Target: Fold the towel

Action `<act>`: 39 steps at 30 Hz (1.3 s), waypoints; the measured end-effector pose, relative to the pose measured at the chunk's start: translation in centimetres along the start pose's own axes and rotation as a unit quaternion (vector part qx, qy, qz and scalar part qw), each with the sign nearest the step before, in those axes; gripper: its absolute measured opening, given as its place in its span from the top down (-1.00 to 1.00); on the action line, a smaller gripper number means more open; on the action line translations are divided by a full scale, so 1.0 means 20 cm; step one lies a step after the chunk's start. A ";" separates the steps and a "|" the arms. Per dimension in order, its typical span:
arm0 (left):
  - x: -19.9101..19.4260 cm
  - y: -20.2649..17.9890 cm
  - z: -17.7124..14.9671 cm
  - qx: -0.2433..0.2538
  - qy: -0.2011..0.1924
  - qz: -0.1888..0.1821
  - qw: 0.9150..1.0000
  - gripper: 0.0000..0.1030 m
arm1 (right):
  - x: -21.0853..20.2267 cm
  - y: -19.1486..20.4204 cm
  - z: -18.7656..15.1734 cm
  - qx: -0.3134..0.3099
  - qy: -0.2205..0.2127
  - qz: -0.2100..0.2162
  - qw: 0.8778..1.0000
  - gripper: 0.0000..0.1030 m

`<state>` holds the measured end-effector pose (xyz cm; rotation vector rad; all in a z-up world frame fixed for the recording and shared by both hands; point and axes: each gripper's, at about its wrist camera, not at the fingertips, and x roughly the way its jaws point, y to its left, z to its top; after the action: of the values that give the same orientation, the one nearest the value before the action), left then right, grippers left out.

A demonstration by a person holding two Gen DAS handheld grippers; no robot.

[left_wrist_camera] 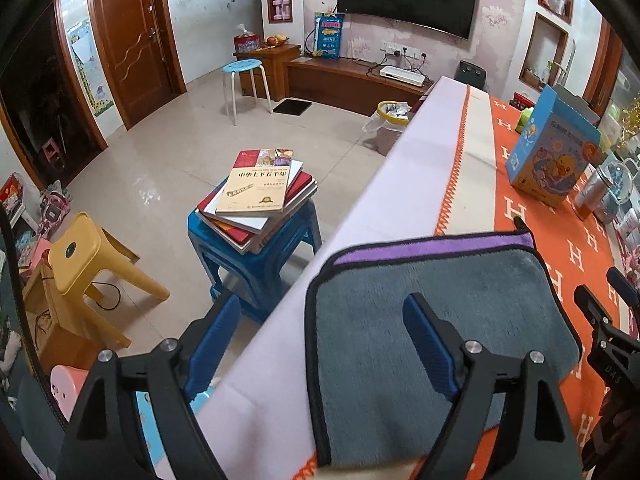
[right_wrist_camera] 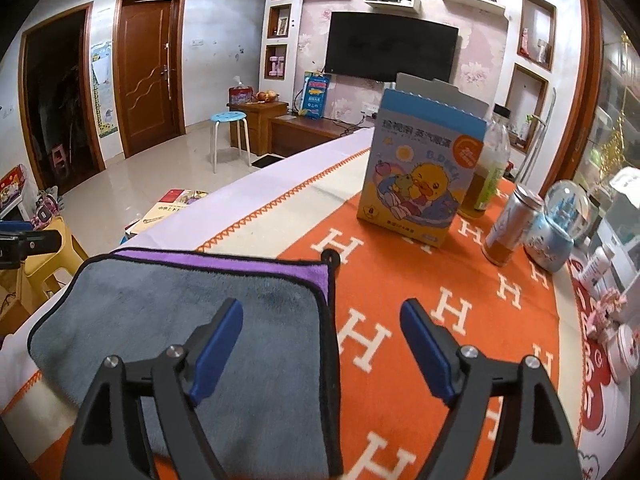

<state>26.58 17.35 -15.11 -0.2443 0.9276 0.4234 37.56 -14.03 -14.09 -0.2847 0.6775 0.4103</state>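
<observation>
Your towel (left_wrist_camera: 436,304) lies folded on the orange tablecloth (right_wrist_camera: 400,320) near the table's edge, grey plush face up, with a purple strip of the lower layer showing along its far side and a dark stitched border all round. From the right wrist view the towel (right_wrist_camera: 176,304) sits to the left of centre, its right edge running straight toward you, a small black loop at the far right corner. Your left gripper (left_wrist_camera: 324,344) has its blue-padded fingers spread wide with nothing between them: one finger (left_wrist_camera: 430,344) is over the grey plush, the other hangs past the table edge, above the floor. Your right gripper (right_wrist_camera: 322,344) is just as wide apart and holds nothing, its left finger (right_wrist_camera: 218,348) above the towel, its right finger over the bare cloth with the white H pattern. Further out on the table stands a blue box with a yellow duck (right_wrist_camera: 424,176), a bottle (right_wrist_camera: 488,168) just behind it, a can (right_wrist_camera: 510,224) and a snow globe (right_wrist_camera: 560,228) to its right. Off the table, a blue stool (left_wrist_camera: 256,256) carries a stack of books (left_wrist_camera: 260,192), a yellow stool (left_wrist_camera: 88,264) is nearby, and a television (right_wrist_camera: 390,46) hangs on the far wall.
</observation>
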 end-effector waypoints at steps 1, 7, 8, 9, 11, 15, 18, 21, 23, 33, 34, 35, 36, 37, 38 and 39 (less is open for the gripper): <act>-0.01 -0.01 -0.02 0.000 0.002 -0.003 1.000 -0.62 | -0.02 0.00 -0.02 0.004 0.001 -0.001 1.000 -0.59; -0.08 -0.02 -0.11 0.014 0.008 -0.014 1.000 -0.65 | -0.12 -0.04 -0.11 0.023 0.009 -0.015 1.000 -0.61; -0.09 -0.02 -0.13 0.017 0.009 -0.015 1.000 -0.66 | -0.14 -0.04 -0.13 0.025 0.009 -0.018 0.999 -0.61; -0.11 -0.03 -0.14 0.020 0.010 -0.018 1.000 -0.67 | -0.17 -0.04 -0.15 0.028 0.011 -0.021 0.999 -0.61; -0.13 -0.04 -0.18 0.027 0.012 -0.020 0.999 -0.67 | -0.22 -0.06 -0.19 0.035 0.016 -0.026 0.999 -0.61; -0.19 -0.05 -0.25 0.035 0.017 -0.026 0.999 -0.67 | -0.31 -0.07 -0.28 0.048 0.028 -0.035 0.998 -0.62; -0.24 -0.06 -0.31 0.042 0.019 -0.034 0.998 -0.67 | -0.39 -0.09 -0.35 0.061 0.040 -0.044 0.996 -0.62; -0.29 -0.07 -0.37 0.054 0.022 -0.044 0.997 -0.67 | -0.47 -0.10 -0.44 0.083 0.052 -0.046 0.994 -0.62; -0.31 -0.08 -0.40 0.062 0.024 -0.049 0.997 -0.67 | -0.52 -0.10 -0.49 0.090 0.058 -0.054 0.993 -0.62; -0.46 -0.13 -0.59 0.122 0.028 -0.087 0.988 -0.67 | -0.80 -0.05 -0.77 0.122 0.085 -0.092 0.985 -0.62; -0.48 -0.14 -0.61 0.130 0.029 -0.090 0.987 -0.67 | -0.83 -0.04 -0.79 0.127 0.086 -0.097 0.983 -0.62; -0.49 -0.14 -0.62 0.137 0.031 -0.095 0.986 -0.67 | -0.85 -0.03 -0.81 0.131 0.087 -0.102 0.982 -0.62; -0.50 -0.14 -0.63 0.141 0.034 -0.100 0.984 -0.67 | -0.89 -0.02 -0.83 0.138 0.089 -0.109 0.980 -0.62; -0.52 -0.15 -0.65 0.146 0.036 -0.108 0.983 -0.67 | -0.92 -0.02 -0.85 0.144 0.090 -0.115 0.979 -0.62; -0.53 -0.16 -0.66 0.150 0.037 -0.113 0.982 -0.67 | -0.94 -0.01 -0.86 0.149 0.092 -0.119 0.977 -0.62; -0.55 -0.16 -0.67 0.155 0.038 -0.120 0.980 -0.67 | -0.97 0.00 -0.88 0.153 0.093 -0.124 0.976 -0.62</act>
<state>12.59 6.65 -14.00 -0.0857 1.0112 0.0450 14.33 -26.09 -14.52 -0.1114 0.8650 0.0377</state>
